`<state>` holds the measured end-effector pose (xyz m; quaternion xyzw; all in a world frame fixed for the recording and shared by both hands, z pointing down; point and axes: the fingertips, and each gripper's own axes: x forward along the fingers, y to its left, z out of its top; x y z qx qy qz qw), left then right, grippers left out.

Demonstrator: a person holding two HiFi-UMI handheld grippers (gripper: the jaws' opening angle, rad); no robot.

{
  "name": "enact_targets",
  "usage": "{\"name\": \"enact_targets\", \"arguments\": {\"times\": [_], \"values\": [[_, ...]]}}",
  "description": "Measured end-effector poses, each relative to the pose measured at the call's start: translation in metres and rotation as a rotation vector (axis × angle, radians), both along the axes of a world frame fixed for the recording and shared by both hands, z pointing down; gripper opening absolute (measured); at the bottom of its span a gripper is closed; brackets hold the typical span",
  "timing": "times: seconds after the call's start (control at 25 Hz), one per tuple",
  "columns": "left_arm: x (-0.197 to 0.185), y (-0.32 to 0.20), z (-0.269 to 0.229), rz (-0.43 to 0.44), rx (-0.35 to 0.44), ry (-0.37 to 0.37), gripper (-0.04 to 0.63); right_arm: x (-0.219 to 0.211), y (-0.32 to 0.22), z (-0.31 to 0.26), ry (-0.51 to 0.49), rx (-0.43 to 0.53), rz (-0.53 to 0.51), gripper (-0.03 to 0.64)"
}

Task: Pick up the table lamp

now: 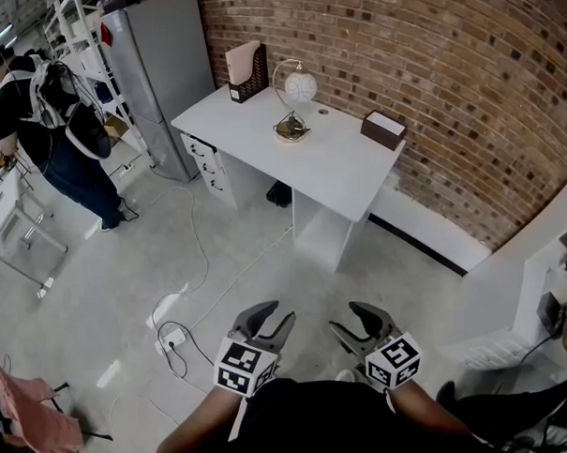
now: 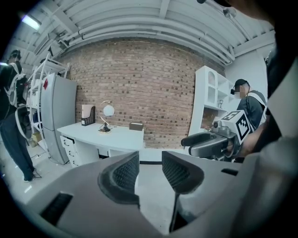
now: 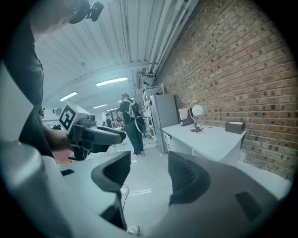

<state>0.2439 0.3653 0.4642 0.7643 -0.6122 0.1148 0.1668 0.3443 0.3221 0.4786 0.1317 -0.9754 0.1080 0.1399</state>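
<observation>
Held both sets of jaws apart, gripping nothing, with bare floor alone between the ribbed pads of the left gripper [image 2: 150,160] and the same between those of the right gripper [image 3: 148,160]. Carried the two side by side, low and close to the body, tipped a little downward, near each other but not touching.

Read as the very start of the task: no approach made, no reach begun. Found the lamp [image 1: 295,96] upright and untouched on the white table [image 1: 349,171], toward its back edge by the brick wall [image 1: 445,64]. Placed it between a file holder [image 1: 246,70] and a small box [image 1: 383,129], well apart from both grippers across open floor.

Called next, by this reading, for a walk across to the table, past the corded power strip [image 1: 174,340] lying on the way, then for one gripper brought in at the lamp. Seemed best to aim for the base or the thin hoop rather than the round globe, likely too smooth and fragile to pinch. Would need the jaws set to suit whichever part.

Could not make out the lamp's base, or any cord from it, at this range: too small in every view. Lost the forearms and feet under the dark torso at the head view's bottom edge. Saw the white shelf unit [image 2: 212,100] only in part, cut by the frame.
</observation>
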Motion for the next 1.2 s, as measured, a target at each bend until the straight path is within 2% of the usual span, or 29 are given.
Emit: {"name": "enact_targets", "arguments": {"times": [0.44, 0.56, 0.72, 0.8, 1.0, 1.2], "values": [[-0.008, 0.002, -0.007, -0.025, 0.037, -0.017, 0.23, -0.012, 0.003, -0.012, -0.053, 0.0, -0.041, 0.321], [-0.01, 0.003, -0.013, -0.027, 0.056, -0.014, 0.261, -0.015, 0.004, -0.017, -0.07, -0.001, -0.045, 0.387], [-0.014, 0.009, -0.017, -0.035, 0.074, -0.012, 0.299, -0.019, 0.004, -0.019, -0.082, -0.008, -0.022, 0.528], [-0.017, 0.014, -0.017, -0.047, 0.075, -0.017, 0.318, -0.021, 0.006, -0.019, -0.089, -0.017, -0.015, 0.571], [-0.022, 0.019, -0.008, -0.047, 0.044, -0.026, 0.353, -0.023, 0.012, -0.018, -0.087, -0.026, -0.012, 0.589], [-0.019, 0.019, -0.006, -0.003, 0.045, -0.017, 0.354, -0.028, 0.018, -0.011, -0.048, -0.026, -0.016, 0.579]]}}
